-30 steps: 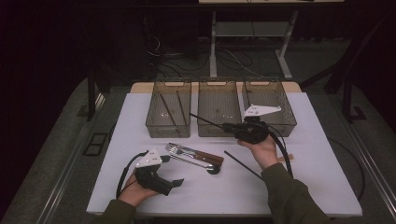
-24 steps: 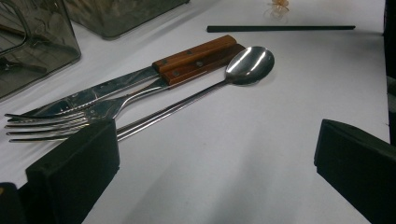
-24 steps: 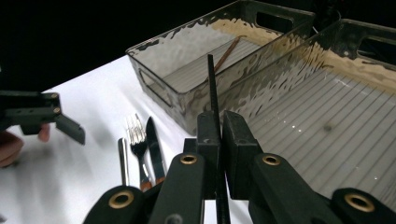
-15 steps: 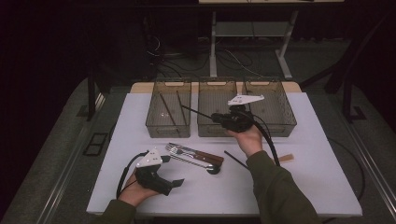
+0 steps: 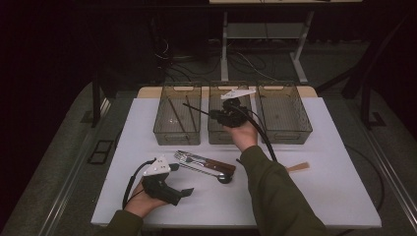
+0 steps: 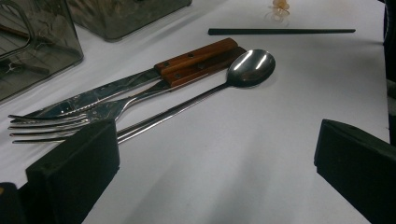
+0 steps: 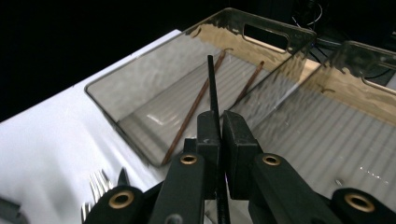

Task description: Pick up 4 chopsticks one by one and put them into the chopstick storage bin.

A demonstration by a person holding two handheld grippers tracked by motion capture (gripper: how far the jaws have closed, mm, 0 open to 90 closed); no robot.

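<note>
The right tool (image 5: 212, 114) is clamped shut on 1 black chopstick (image 5: 196, 108), seen in the right gripper view pinched between the 2 pads (image 7: 208, 133) with its tip pointing ahead over the left bin (image 7: 140, 112).

What has changed: a second ago the right tool was at the centre right of the high view, in front of the right bin (image 5: 284, 113). It now sits at the upper centre, over the middle bin (image 5: 222, 129), with the chopstick reaching left across the rim of the left bin. The grip has not altered during the move.

Meaning for the task: the work appears to be sorting cutlery by type. The left bin already holds 2 brown chopsticks (image 7: 196, 100), so the black chopstick is probably due for release there. The carry looks nearly complete; the stick is not yet inside the bin.

The left tool (image 5: 179, 194) rests at the lower left of the high view and has not moved. Its jaws stand wide open and hold nothing.

Remaining on the worktop (image 5: 324, 196):
- 1 fork (image 6: 60, 122)
- 1 knife (image 6: 154, 74) with a wooden handle
- 1 spoon (image 6: 250, 67)
- 1 more black chopstick (image 6: 280, 31), lying apart at the upper right of the left gripper view
</note>
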